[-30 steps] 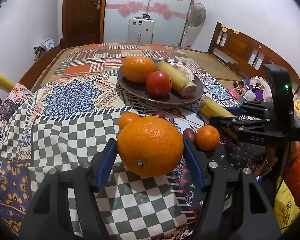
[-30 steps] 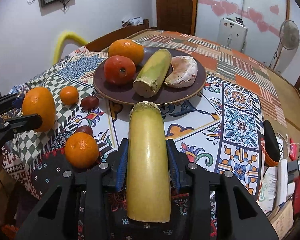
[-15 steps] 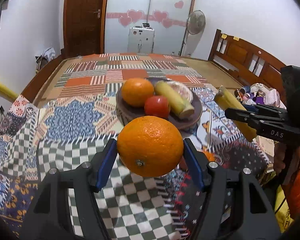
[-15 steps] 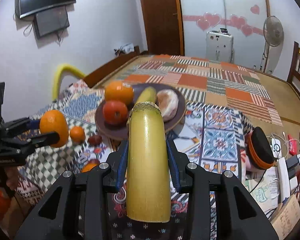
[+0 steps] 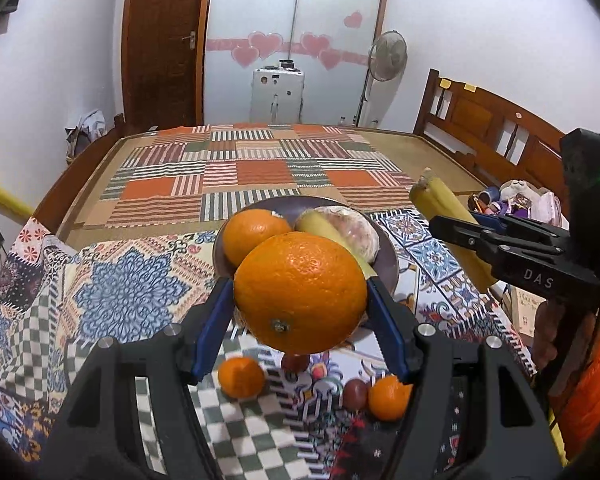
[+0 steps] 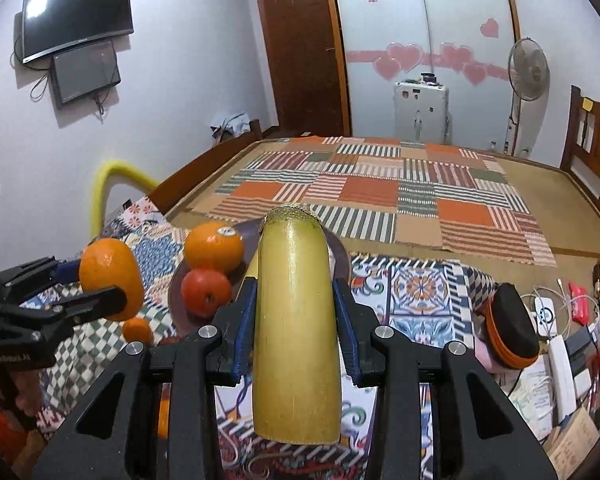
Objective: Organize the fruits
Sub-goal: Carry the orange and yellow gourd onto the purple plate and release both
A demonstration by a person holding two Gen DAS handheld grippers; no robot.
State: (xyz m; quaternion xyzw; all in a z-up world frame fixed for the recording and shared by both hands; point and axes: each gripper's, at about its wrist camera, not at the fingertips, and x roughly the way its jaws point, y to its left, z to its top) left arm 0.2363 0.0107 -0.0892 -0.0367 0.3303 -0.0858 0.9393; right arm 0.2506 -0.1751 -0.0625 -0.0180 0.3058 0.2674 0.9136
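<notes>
Carrying stage: large orange clamped in left gripper, yellow stalk in right gripper; placement onto plate judged next.

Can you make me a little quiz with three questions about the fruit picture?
1. True or false: the left gripper is shut on a large orange.
2. What does the right gripper hold? A) a tomato B) a yellow sugarcane piece C) a small tangerine
3. Fill in: the dark plate already carries an orange, a red ____, a second cane piece and a pale peeled fruit.

Key: 1 true. 2 B. 3 tomato.
</notes>
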